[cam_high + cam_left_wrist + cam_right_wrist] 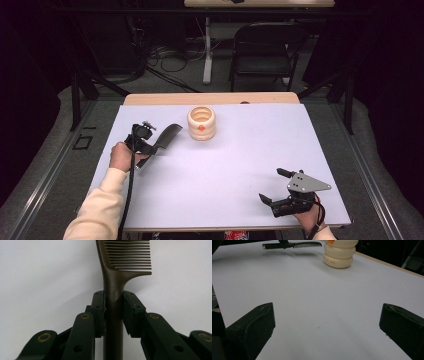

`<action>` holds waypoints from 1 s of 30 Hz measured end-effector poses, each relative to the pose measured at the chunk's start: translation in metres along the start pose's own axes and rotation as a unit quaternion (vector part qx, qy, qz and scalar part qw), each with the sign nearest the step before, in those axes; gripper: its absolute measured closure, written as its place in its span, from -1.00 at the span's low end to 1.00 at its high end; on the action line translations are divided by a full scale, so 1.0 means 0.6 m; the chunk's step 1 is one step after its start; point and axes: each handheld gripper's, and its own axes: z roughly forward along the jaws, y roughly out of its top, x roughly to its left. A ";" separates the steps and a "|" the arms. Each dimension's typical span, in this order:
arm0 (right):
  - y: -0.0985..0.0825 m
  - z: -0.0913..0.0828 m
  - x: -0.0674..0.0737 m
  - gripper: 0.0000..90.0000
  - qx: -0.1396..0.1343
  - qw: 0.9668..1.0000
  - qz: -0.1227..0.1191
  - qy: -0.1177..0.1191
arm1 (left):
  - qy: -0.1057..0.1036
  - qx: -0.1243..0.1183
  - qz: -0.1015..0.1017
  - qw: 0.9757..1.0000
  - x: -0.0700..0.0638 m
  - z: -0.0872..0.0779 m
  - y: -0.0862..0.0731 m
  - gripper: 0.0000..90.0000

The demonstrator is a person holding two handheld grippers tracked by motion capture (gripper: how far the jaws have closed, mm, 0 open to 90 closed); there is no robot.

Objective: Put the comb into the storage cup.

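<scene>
A dark brown comb (167, 136) is clamped by its handle in my left gripper (154, 148), left of the table's middle. In the left gripper view both pads press on the comb handle (113, 290), and the teeth point to the right above them. A cream ribbed cup (201, 123) with an orange spot stands just right of the comb's tip, apart from it. My right gripper (275, 186) rests at the near right of the table, jaws wide open with nothing between them. The right gripper view shows the comb (294, 245) and the cup (340, 253) far off.
A white sheet (240, 160) covers the table, with a strip of bare wood (165, 99) at the far edge. A black folding chair (264, 47) and cables stand on the floor beyond the table.
</scene>
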 end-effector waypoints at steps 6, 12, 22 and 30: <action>0.000 0.000 0.000 -1.00 0.000 1.000 0.001 0.000 | -0.005 -0.013 -0.007 1.000 0.002 -0.001 -0.007 0.60; 0.000 0.000 0.000 -1.00 0.000 1.000 0.001 0.000 | -0.008 -0.038 -0.012 0.999 0.004 -0.006 -0.015 0.61; 0.000 0.000 0.000 -1.00 0.003 1.000 0.001 -0.001 | -0.012 -0.075 -0.024 0.997 0.005 -0.009 -0.030 0.61; 0.000 -0.001 0.000 -1.00 0.002 1.000 0.000 -0.002 | -0.016 -0.089 -0.025 0.996 0.003 -0.006 -0.035 0.61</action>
